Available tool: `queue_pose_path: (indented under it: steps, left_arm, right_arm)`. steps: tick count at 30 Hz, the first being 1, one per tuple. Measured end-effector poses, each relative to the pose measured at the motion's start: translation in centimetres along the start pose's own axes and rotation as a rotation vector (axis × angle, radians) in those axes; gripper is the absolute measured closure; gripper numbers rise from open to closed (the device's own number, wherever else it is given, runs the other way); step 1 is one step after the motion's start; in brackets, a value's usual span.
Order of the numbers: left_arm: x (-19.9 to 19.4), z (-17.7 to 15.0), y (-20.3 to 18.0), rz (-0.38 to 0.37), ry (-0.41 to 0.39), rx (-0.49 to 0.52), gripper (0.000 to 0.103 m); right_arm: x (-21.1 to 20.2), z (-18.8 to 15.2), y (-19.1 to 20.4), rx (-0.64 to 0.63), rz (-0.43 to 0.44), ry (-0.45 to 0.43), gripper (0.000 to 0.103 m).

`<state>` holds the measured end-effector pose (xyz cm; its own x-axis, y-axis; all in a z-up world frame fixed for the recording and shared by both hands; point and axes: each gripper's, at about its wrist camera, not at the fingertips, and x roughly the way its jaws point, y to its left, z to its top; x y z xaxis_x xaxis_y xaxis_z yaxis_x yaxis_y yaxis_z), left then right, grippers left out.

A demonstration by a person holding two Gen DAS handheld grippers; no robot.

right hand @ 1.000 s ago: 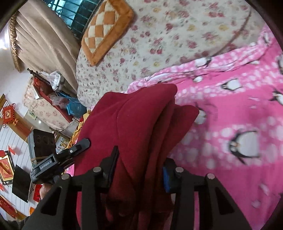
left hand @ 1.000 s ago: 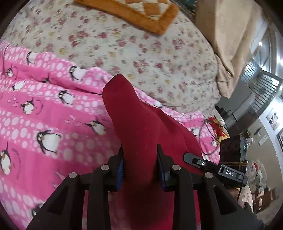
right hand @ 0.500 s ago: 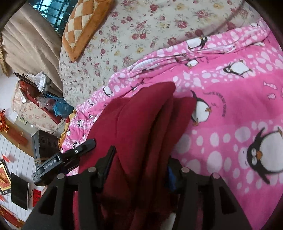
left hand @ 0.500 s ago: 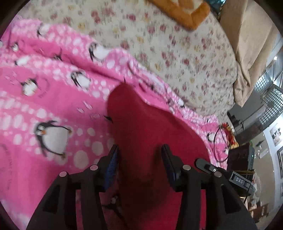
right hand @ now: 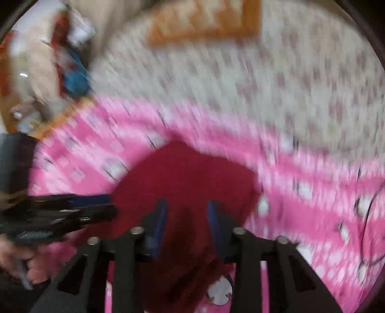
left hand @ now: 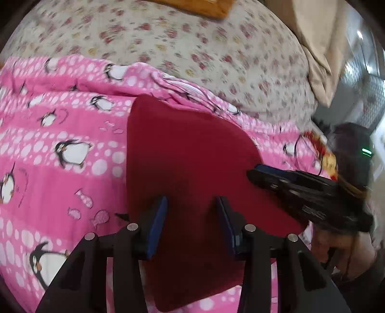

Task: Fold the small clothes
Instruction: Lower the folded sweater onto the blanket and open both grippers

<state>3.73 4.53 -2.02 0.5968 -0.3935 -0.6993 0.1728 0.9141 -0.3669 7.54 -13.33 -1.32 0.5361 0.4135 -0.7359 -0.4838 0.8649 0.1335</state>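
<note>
A dark red cloth (left hand: 187, 156) lies flat in a folded slab on the pink penguin blanket (left hand: 60, 168). My left gripper (left hand: 192, 211) hangs over its near part. Its jaws are closing, with cloth below the gap and the blue pads clear of it. My right gripper (left hand: 255, 172) reaches in over the cloth's right edge. The right wrist view is badly blurred. In it the red cloth (right hand: 187, 173) shows below my right gripper (right hand: 186, 214), whose jaws are closing with the pads not touching the cloth. My left gripper (right hand: 105, 207) enters that view from the left.
A floral bedsheet (left hand: 192, 53) covers the bed beyond the blanket, with an orange checked cushion (right hand: 204, 21) at the far edge. A beige curtain (left hand: 320, 48) hangs at the upper right. A person's hand (left hand: 341, 250) holds the right gripper. Clutter stands past the bed's side.
The red cloth was bunched and lifted between both pairs of pads; now it lies flat on the blanket, let go by both. The right wrist view has swung and rolled sharply.
</note>
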Motion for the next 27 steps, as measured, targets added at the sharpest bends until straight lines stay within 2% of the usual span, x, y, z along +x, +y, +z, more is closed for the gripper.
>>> queue_pose_path:
  steps: [1, 2, 4, 7, 10, 12, 13, 14, 15, 16, 17, 21, 22, 24, 26, 27]
  left_arm:
    - [-0.1, 0.0, -0.3, 0.005, -0.005, 0.009, 0.070]
    - [-0.5, -0.1, -0.3, 0.000, -0.014, 0.008, 0.070]
    - [-1.6, -0.4, -0.1, -0.034, -0.036, -0.016, 0.070]
    - [-4.0, -1.5, -0.6, -0.069, -0.076, -0.032, 0.070]
    - [-4.6, -2.7, -1.6, -0.073, -0.074, -0.011, 0.070]
    - [-2.8, -3.4, -1.7, -0.025, -0.005, -0.011, 0.070]
    - [-1.4, -3.8, -1.5, 0.000, 0.046, -0.013, 0.070]
    - [-0.9, -4.1, -1.7, 0.022, 0.038, 0.005, 0.070]
    - [-0.9, -4.1, -2.3, 0.052, 0.020, 0.033, 0.067]
    - [-0.8, -4.2, -2.7, 0.065, 0.020, 0.048, 0.064]
    - [-0.8, -4.3, -3.0, 0.060, 0.013, 0.057, 0.057]
    - [-1.0, -4.5, -3.0, 0.032, -0.011, 0.051, 0.044]
    - [-0.9, -4.3, -3.0, 0.025, -0.008, 0.047, 0.042]
    - [-0.7, -4.2, -3.4, 0.007, -0.010, 0.029, 0.026]
    - [-0.5, -4.3, -3.7, -0.005, -0.033, 0.008, 0.014]
    - [-0.5, -4.6, -3.9, -0.001, -0.062, -0.009, 0.013]
  right_arm:
    - [1.3, -0.8, -1.2, 0.044, -0.006, 0.028, 0.079]
    - [1.5, -1.2, -2.3, 0.085, 0.004, -0.003, 0.079]
    - [1.0, -1.0, -3.4, 0.157, 0.042, -0.002, 0.082]
    - [-1.6, -0.7, -1.7, 0.080, -0.002, -0.037, 0.082]
    - [-5.1, -1.0, 1.0, -0.027, 0.034, -0.100, 0.082]
    - [-5.4, -1.5, 2.3, -0.093, 0.050, -0.073, 0.082]
    - [-4.6, -2.1, 2.6, -0.115, 0.043, -0.030, 0.082]
    - [-3.0, -2.9, 2.7, -0.128, 0.022, 0.047, 0.082]
    - [-1.6, -3.8, 2.6, -0.127, 0.006, 0.112, 0.082]
    - [-1.0, -4.6, 2.5, -0.117, 0.005, 0.107, 0.082]
    - [-1.3, -4.9, 2.5, -0.108, -0.001, 0.067, 0.082]
    - [-3.6, -4.5, 3.0, -0.093, -0.033, 0.070, 0.082]
    - [-4.3, -4.5, 2.8, -0.067, -0.045, 0.058, 0.079]
    - [-5.9, -5.1, 2.3, -0.011, -0.056, 0.040, 0.070]
    - [-7.2, -6.4, 2.2, 0.015, -0.095, 0.047, 0.061]
    - [-7.3, -7.1, 2.2, 0.025, -0.120, 0.056, 0.056]
